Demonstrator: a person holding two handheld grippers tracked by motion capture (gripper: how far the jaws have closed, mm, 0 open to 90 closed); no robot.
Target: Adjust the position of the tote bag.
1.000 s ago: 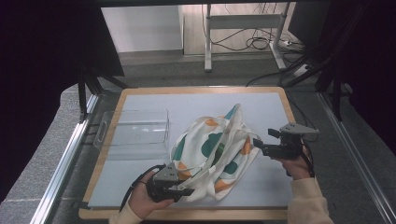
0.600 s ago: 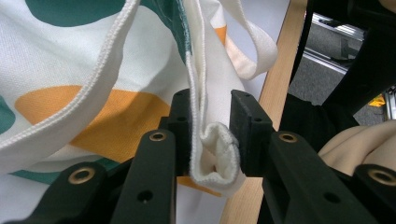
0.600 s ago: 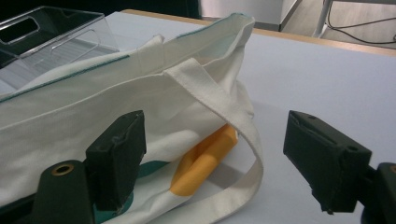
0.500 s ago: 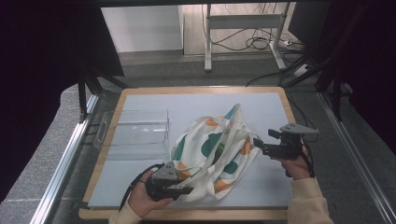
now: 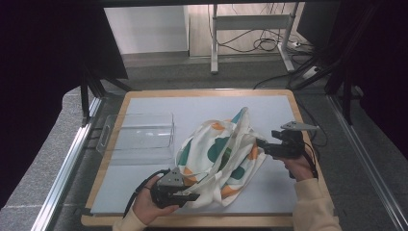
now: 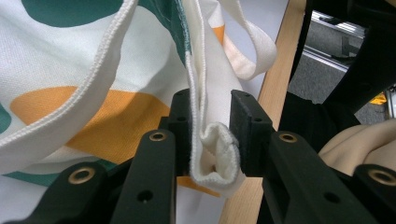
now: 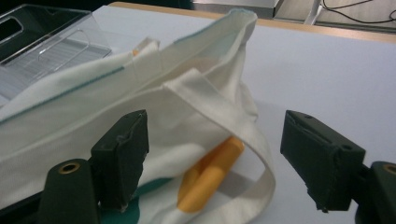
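A white cloth tote bag [image 5: 216, 156] with green and orange spots lies crumpled in the middle of the table. At its near left corner my left gripper [image 5: 192, 196] is shut on a folded hem of the bag [image 6: 212, 154], with the cloth bunched between the two pads. My right gripper [image 5: 260, 143] is at the bag's right edge, level with the table and open. In the right gripper view its jaws [image 7: 215, 140] stand wide around a white handle strap [image 7: 233, 123] without touching it, and an orange fold of the bag [image 7: 210, 179] lies under the strap.
A clear plastic box [image 5: 139, 137] stands left of the bag, also seen as the clear box [image 7: 42, 42] beyond the cloth. The pale mat sits on a wooden-rimmed board [image 5: 202, 92]. Metal rails run along both sides, and cables lie on the floor behind.
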